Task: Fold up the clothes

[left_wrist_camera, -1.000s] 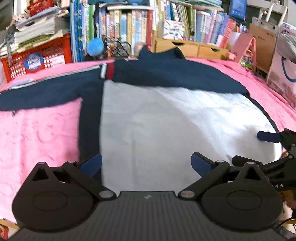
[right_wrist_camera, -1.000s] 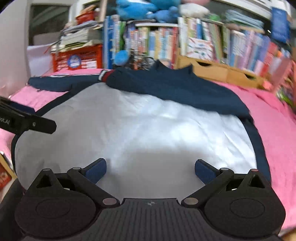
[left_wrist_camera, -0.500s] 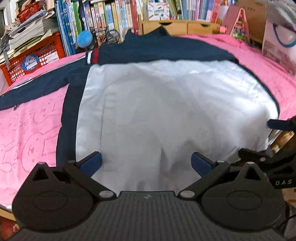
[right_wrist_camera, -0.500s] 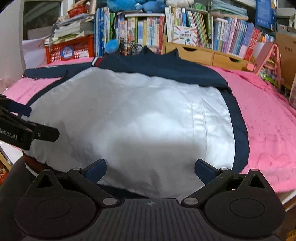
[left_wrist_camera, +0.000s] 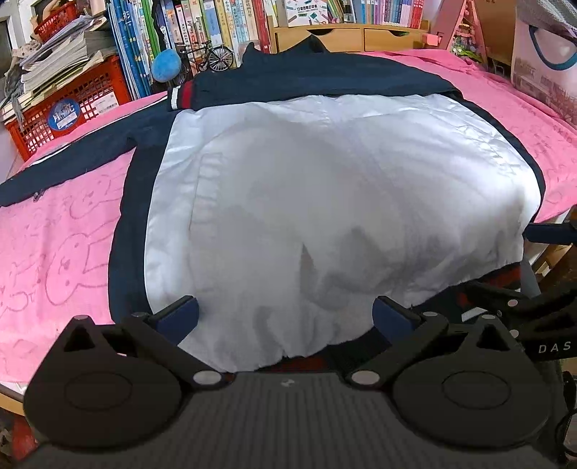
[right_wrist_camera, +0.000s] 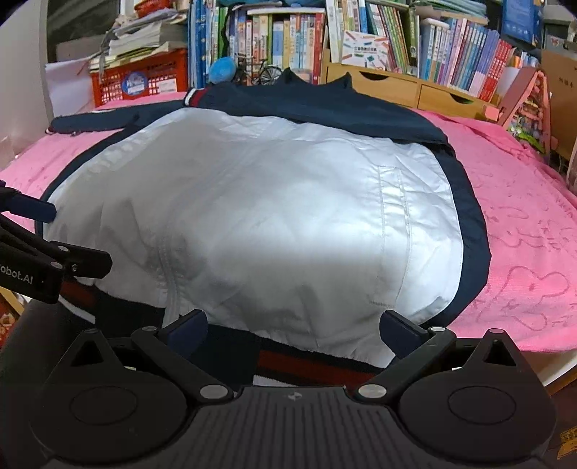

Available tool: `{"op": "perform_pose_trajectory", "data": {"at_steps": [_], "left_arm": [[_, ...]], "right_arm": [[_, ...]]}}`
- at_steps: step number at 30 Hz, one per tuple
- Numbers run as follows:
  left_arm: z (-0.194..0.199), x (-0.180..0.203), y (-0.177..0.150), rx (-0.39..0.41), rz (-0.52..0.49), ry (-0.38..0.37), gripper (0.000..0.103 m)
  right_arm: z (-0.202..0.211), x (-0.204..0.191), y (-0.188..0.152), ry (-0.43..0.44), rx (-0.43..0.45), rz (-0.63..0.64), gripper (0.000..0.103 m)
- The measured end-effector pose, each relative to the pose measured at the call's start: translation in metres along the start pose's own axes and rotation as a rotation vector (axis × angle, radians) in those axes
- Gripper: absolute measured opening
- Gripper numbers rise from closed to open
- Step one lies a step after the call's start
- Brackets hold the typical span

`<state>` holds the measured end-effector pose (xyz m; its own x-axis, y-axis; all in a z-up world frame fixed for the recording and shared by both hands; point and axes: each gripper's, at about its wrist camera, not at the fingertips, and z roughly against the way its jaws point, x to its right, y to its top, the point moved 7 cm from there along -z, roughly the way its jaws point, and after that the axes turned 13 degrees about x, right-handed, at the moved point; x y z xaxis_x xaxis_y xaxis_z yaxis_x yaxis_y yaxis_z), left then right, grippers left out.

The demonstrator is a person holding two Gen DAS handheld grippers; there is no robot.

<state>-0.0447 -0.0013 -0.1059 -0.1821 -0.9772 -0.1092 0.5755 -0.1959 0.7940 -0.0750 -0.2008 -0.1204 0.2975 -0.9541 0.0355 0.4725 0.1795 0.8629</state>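
Crowding the far left behind the bed are a red crate (left_wrist_camera: 68, 104) under a stack of papers (left_wrist_camera: 54, 57), then upright books (left_wrist_camera: 202, 21), a blue ball (left_wrist_camera: 166, 66) and a small model bicycle (left_wrist_camera: 211, 59), with wooden drawers (left_wrist_camera: 364, 34) further right. On the pink blanket (left_wrist_camera: 57, 231) lies the navy jacket (left_wrist_camera: 288, 202), white lining up, one sleeve (left_wrist_camera: 72, 162) stretched out to the left and the other folded across the top; its striped hem hangs over the near edge. The left gripper (left_wrist_camera: 285, 317) has its jaws spread wide apart over the near lining, gripping nothing. The right gripper (right_wrist_camera: 294, 330) is likewise spread wide and empty, above the hem's red band (right_wrist_camera: 306, 362). Only the left wrist view shows a white bag with blue handles (left_wrist_camera: 548, 54) at far right; only the right wrist view shows the hem's stripes plainly and a pink toy frame (right_wrist_camera: 526, 101) beside the drawers. Each view catches the other gripper at its edge.
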Motion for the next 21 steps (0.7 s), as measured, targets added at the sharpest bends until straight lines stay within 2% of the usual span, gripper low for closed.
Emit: {"op": "perform_pose_trajectory", "data": {"at_steps": [10,18,21], "left_arm": [[0.004,-0.001,-0.007,-0.012,0.009,0.006,0.103],[0.006,-0.008,-0.005,-0.005,0.025,0.014,0.103],[0.007,-0.012,-0.003,0.001,0.027,0.017,0.103]], "right_arm": [[0.004,-0.002,-0.009,-0.001,-0.034,0.033,0.103],[0.008,-0.009,-0.003,0.008,-0.016,0.058,0.103],[0.014,-0.012,0.008,0.021,0.022,0.056,0.103]]}}
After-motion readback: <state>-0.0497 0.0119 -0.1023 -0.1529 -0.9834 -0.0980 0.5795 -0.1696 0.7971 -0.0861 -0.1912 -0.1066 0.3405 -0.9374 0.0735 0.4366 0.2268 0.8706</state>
